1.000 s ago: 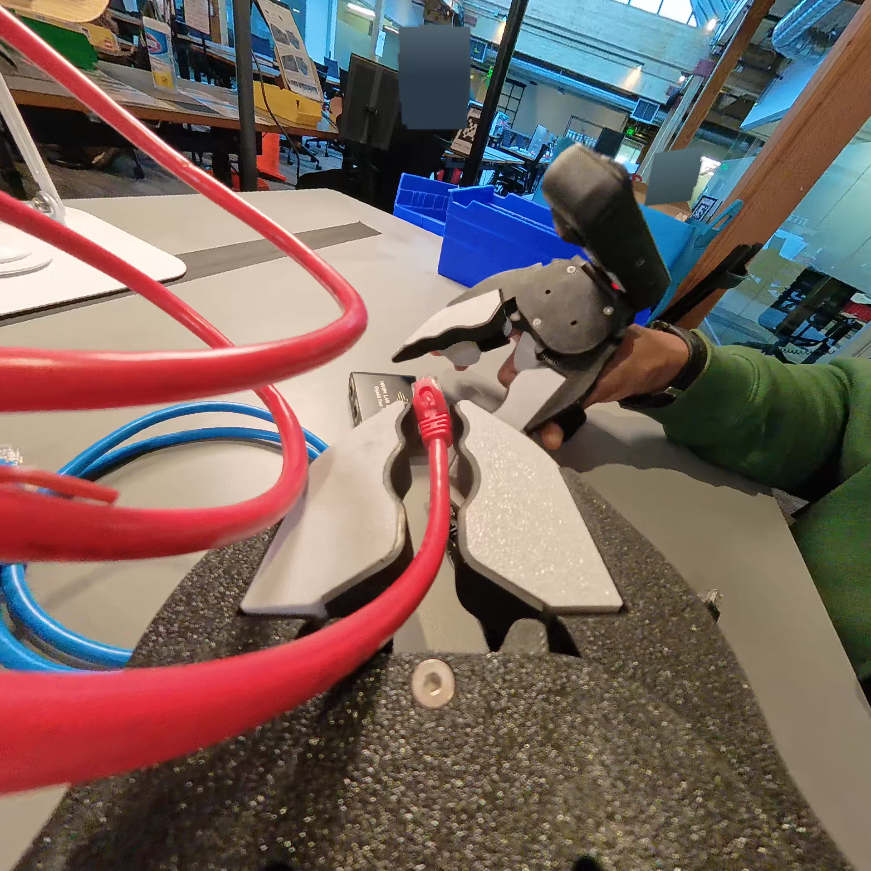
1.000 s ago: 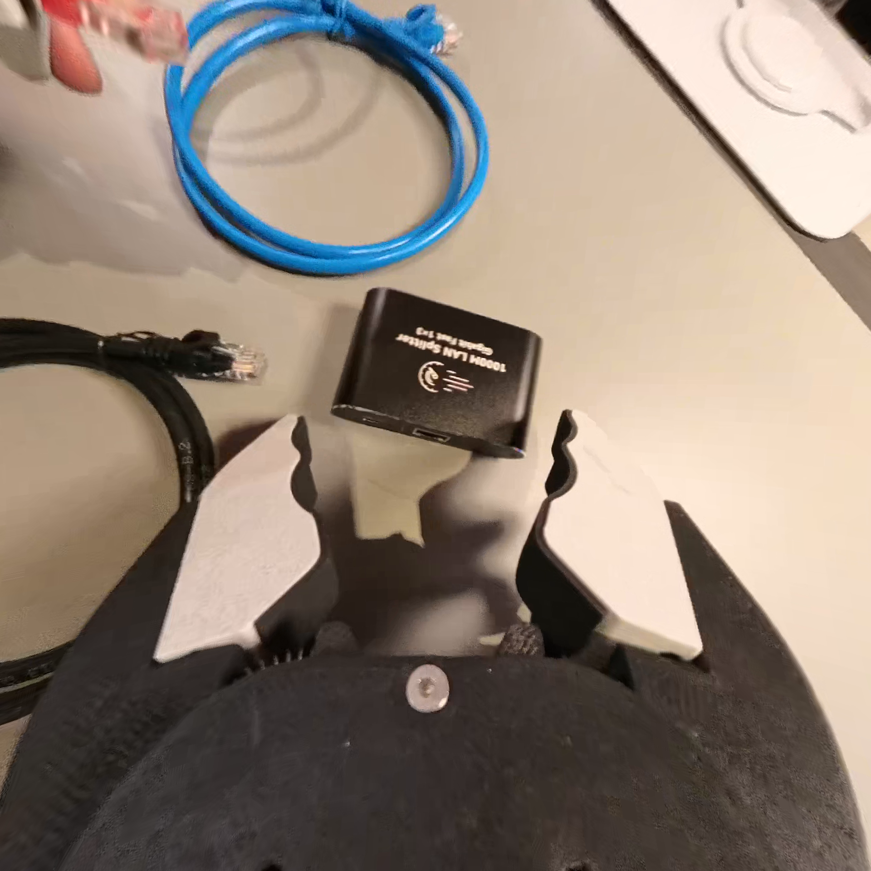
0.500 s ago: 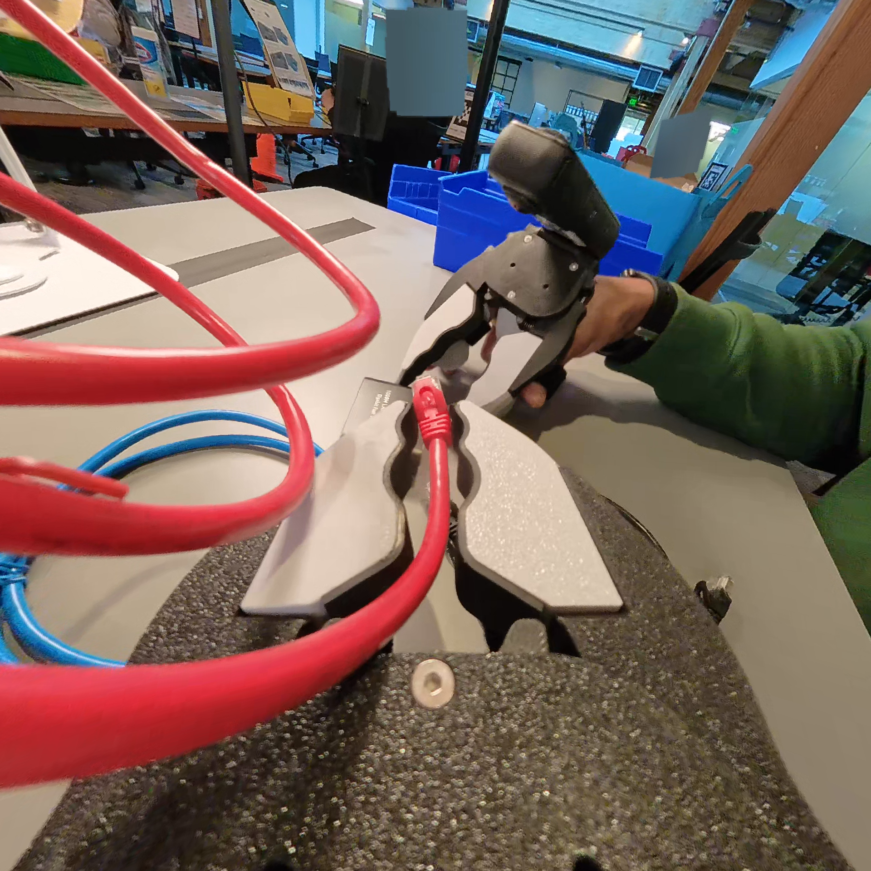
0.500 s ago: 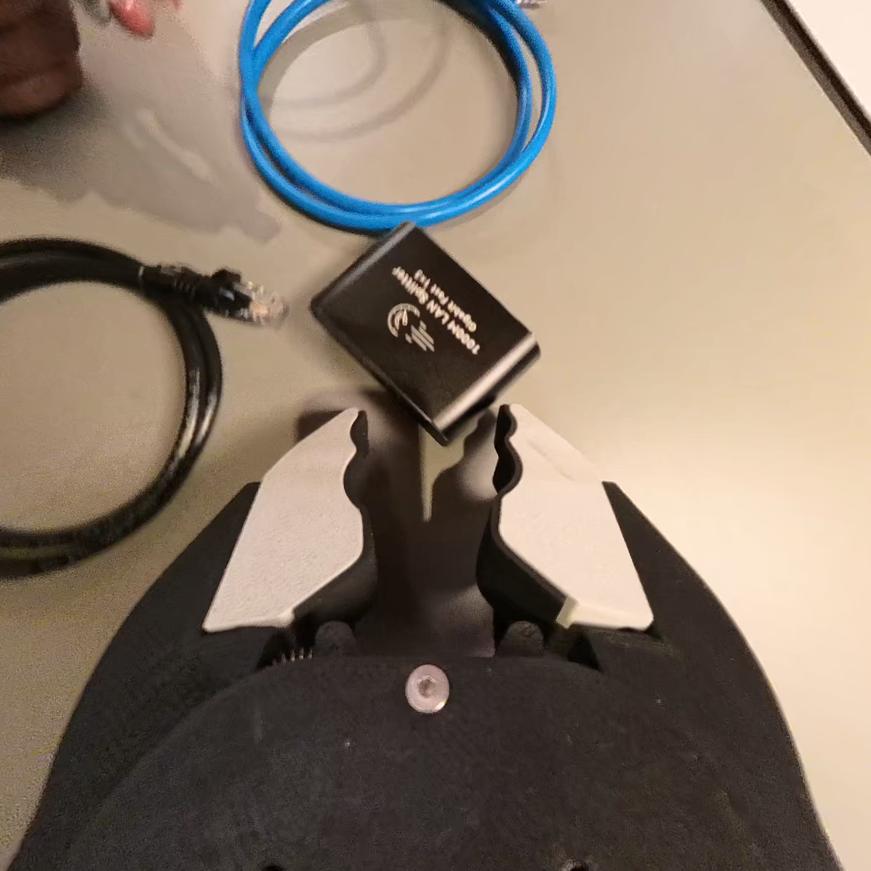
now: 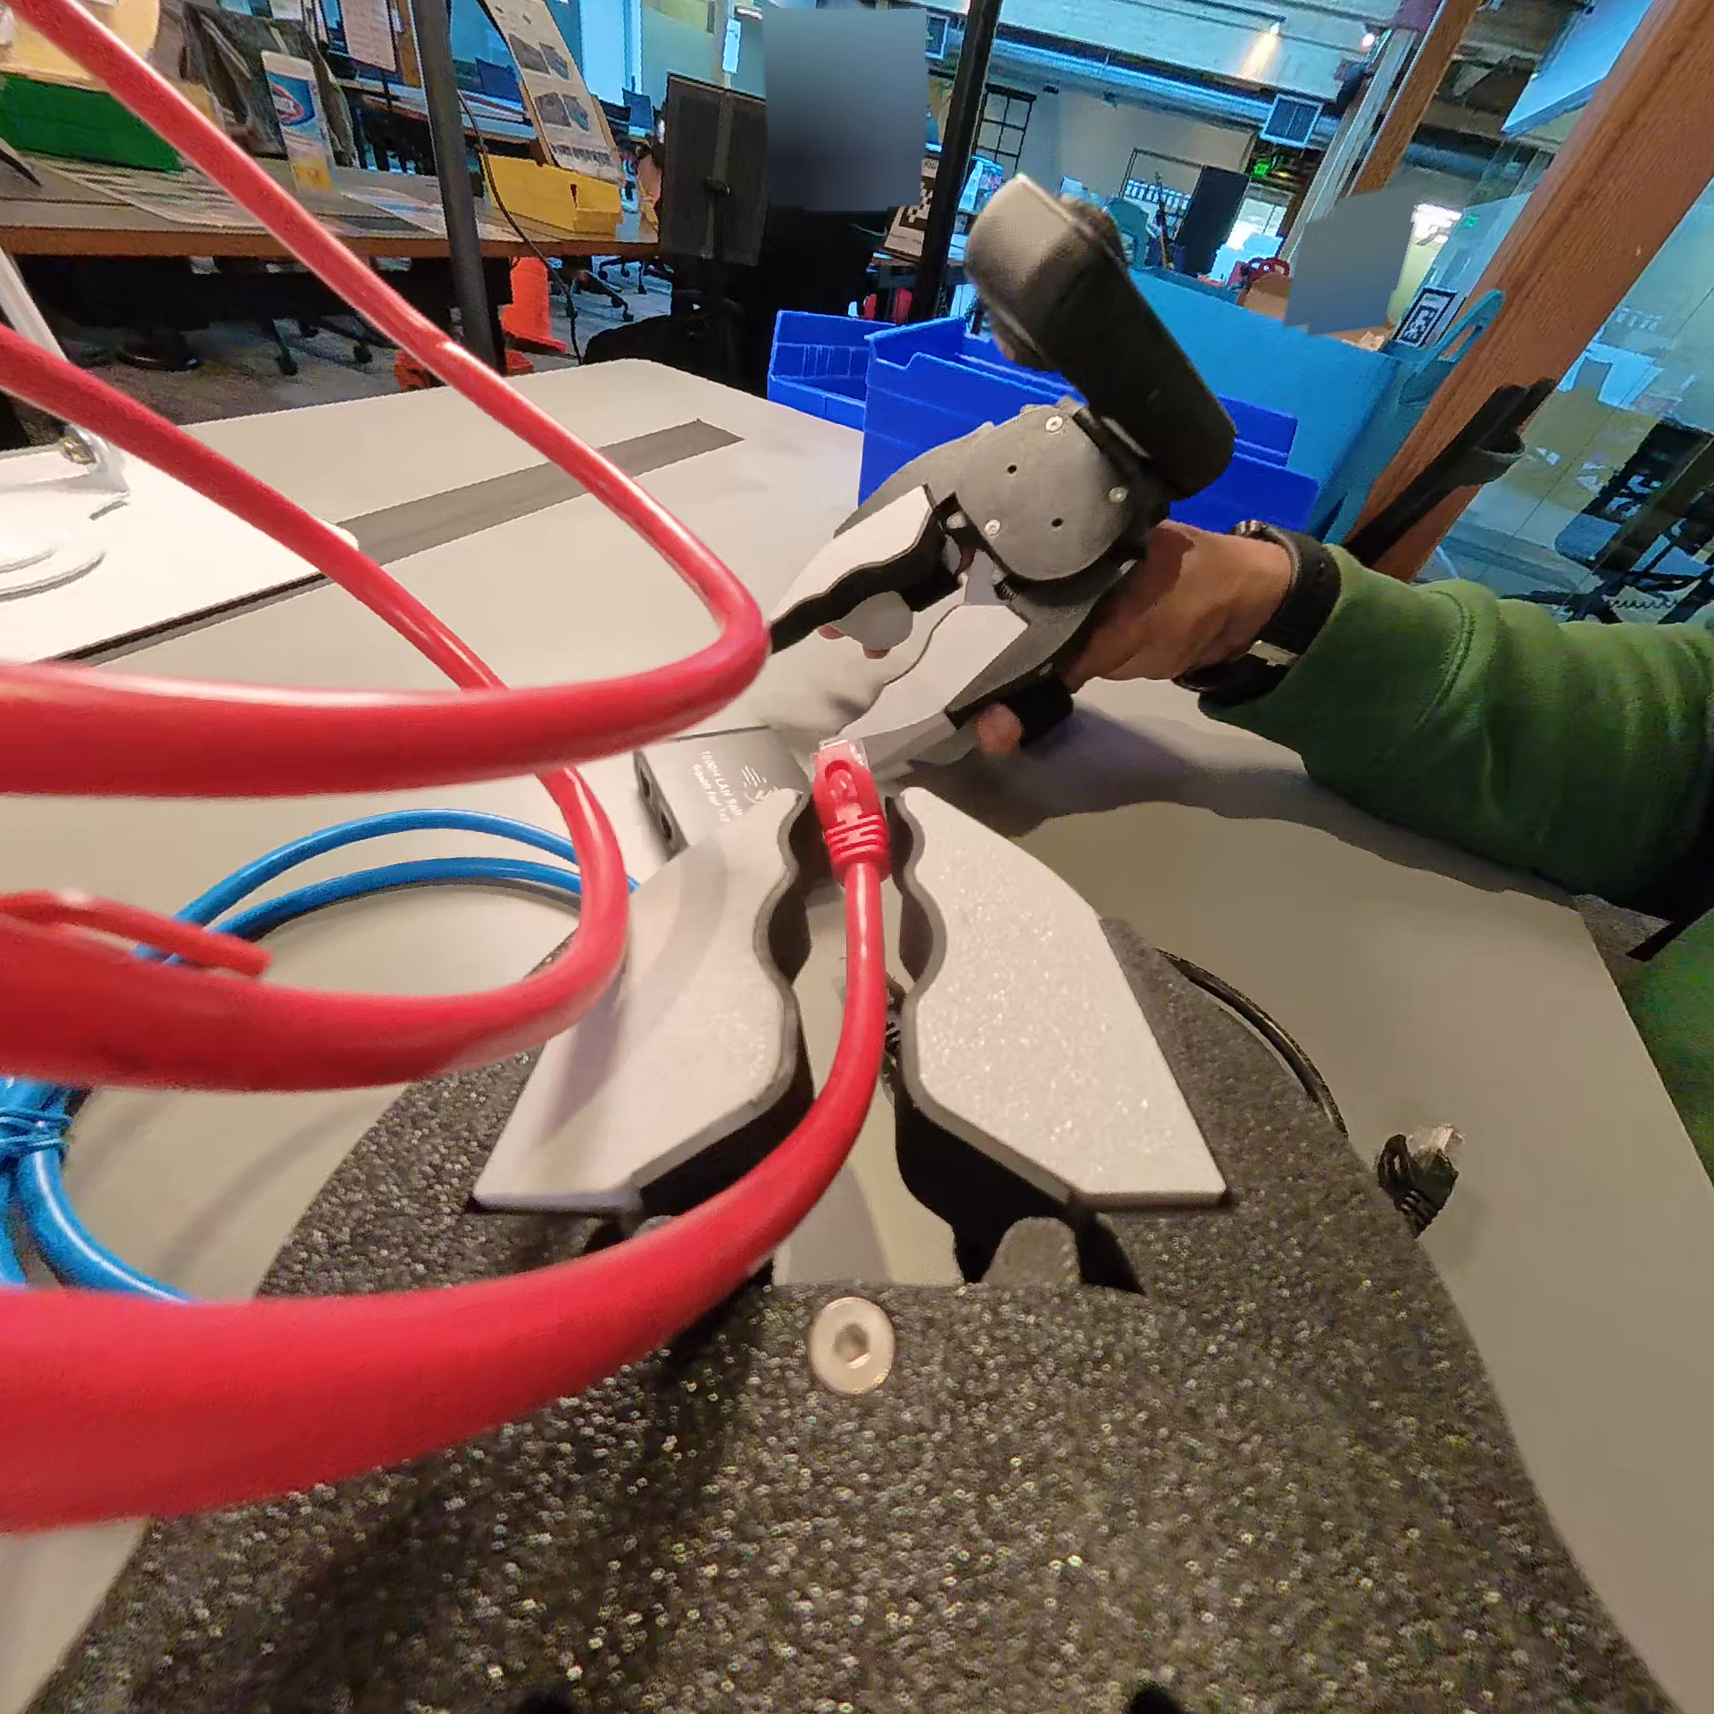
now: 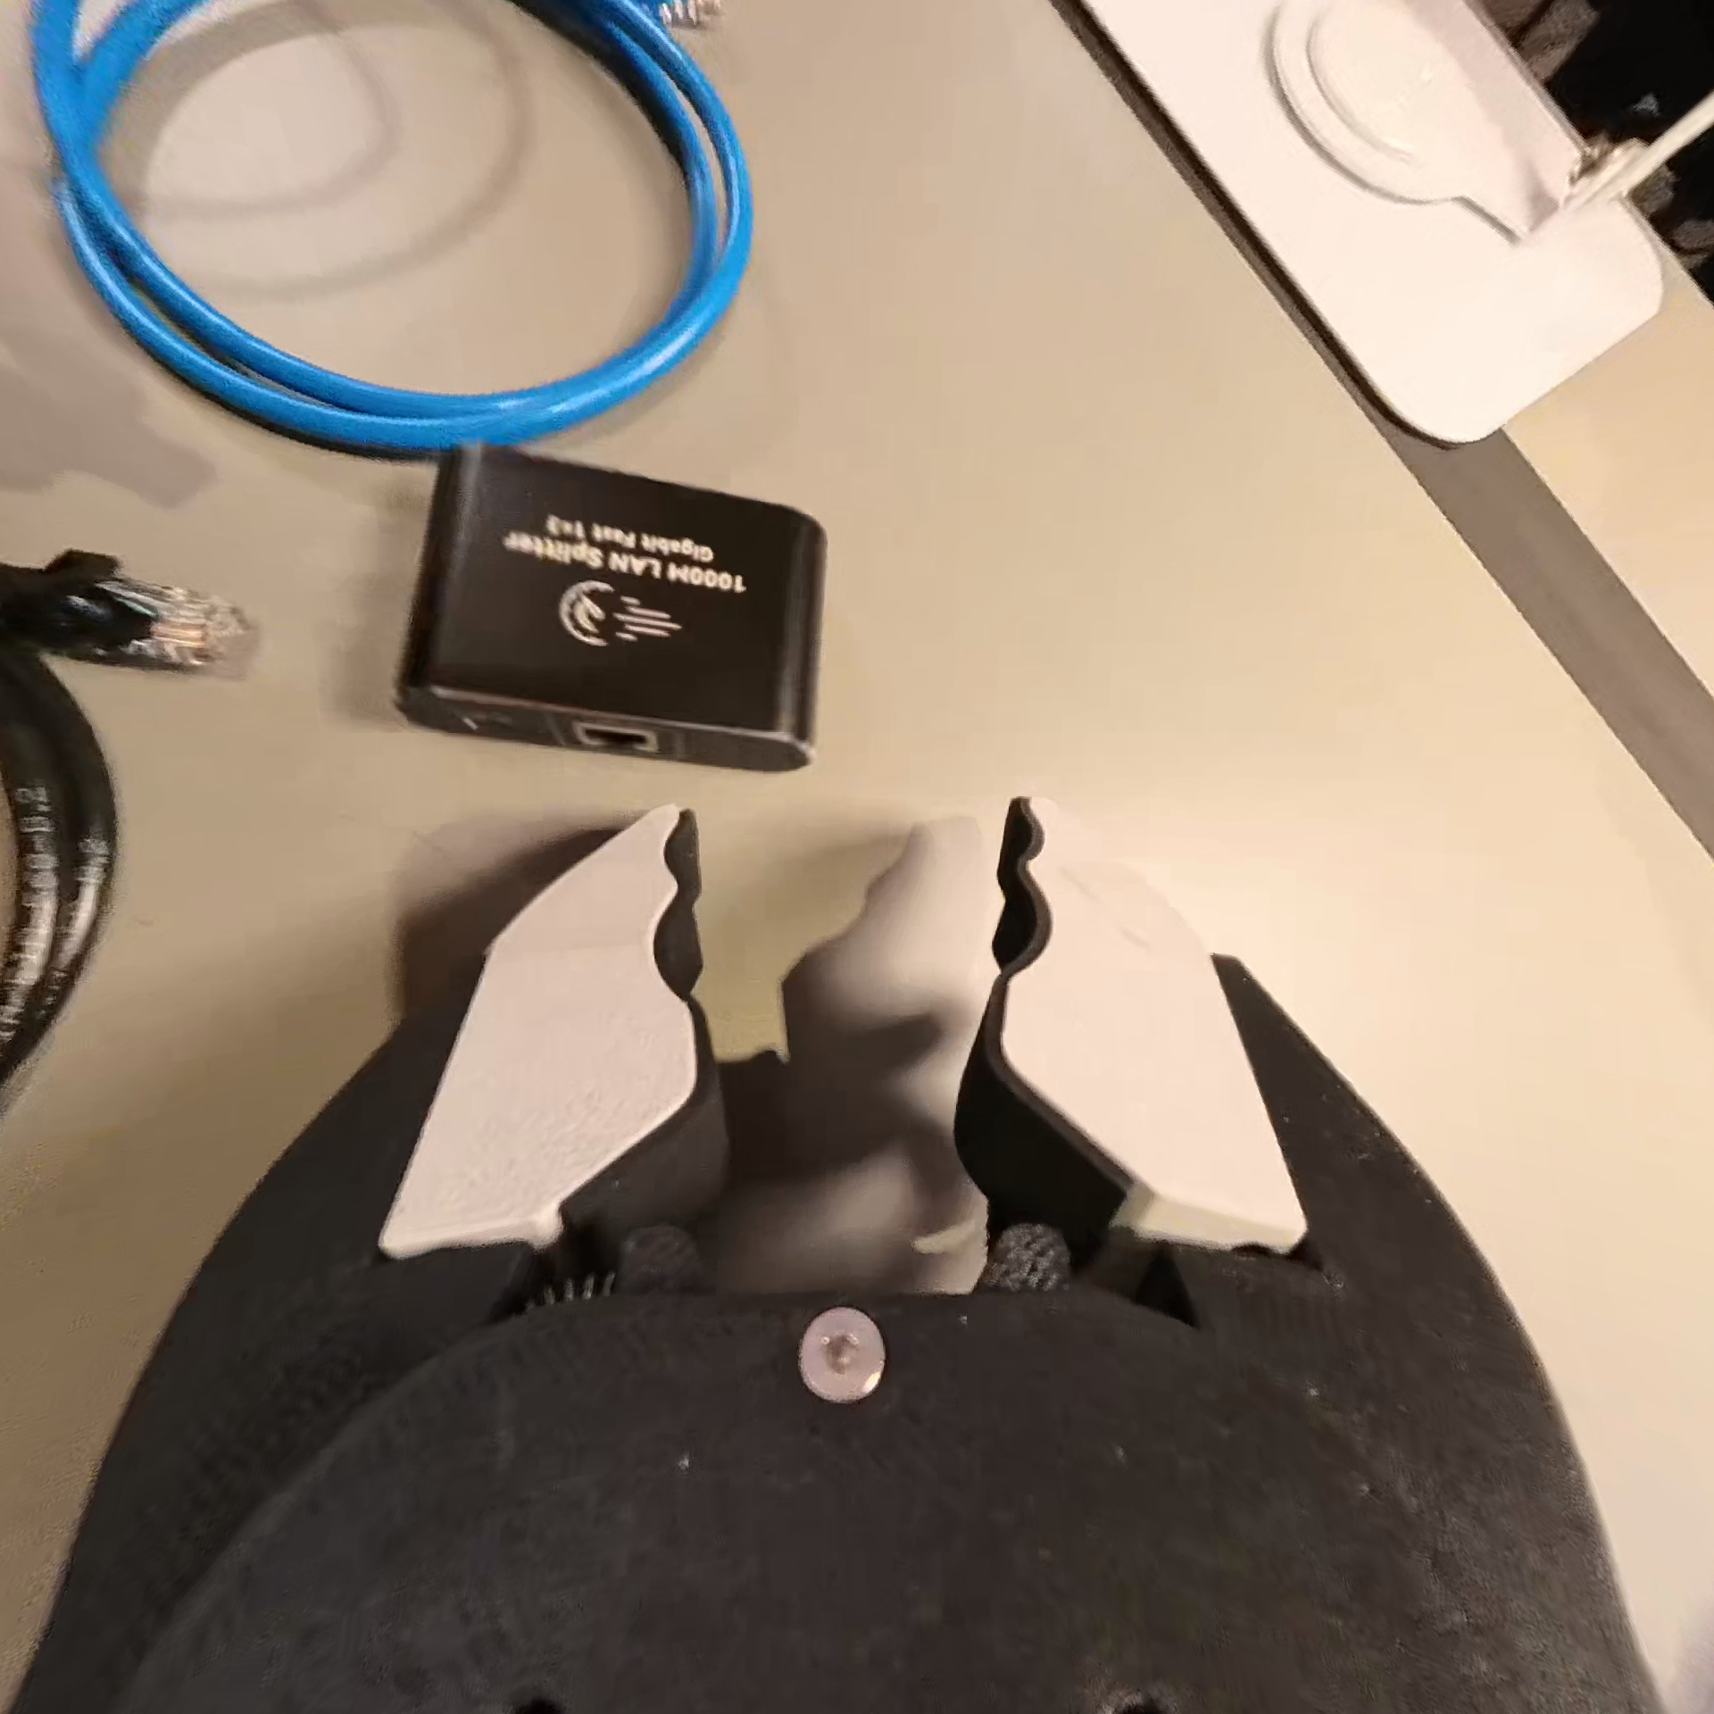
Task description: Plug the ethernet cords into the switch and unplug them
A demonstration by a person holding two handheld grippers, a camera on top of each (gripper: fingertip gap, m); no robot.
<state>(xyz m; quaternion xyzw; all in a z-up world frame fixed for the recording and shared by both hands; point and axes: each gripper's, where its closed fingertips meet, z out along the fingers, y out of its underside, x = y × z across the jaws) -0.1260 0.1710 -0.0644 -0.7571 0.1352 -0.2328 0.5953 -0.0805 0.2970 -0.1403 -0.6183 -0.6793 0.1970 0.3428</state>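
From the left wrist view, the left gripper (image 5: pixel 846 816) was clamped down on the red ethernet cord (image 5: pixel 858 974) right behind its plug (image 5: pixel 842 788), clear tip poking out past the fingertips toward the black switch (image 5: pixel 719 788) on the grey table (image 5: pixel 1298 974). The rest of the red cord looped in the air on the left, over the coiled blue cord (image 5: pixel 390 863). The right gripper (image 5: pixel 835 686) hung just past the switch, jaws apart. From the right wrist view, that right gripper (image 6: pixel 849 816) was spread wide and empty, near the switch (image 6: pixel 617 603) but not touching it, with the black cord's plug (image 6: pixel 172 631) off to the left and the blue cord (image 6: pixel 445 399) just behind. My guess: pin the switch with the right gripper first, then line the plug up square with a port so it doesn't skid away.
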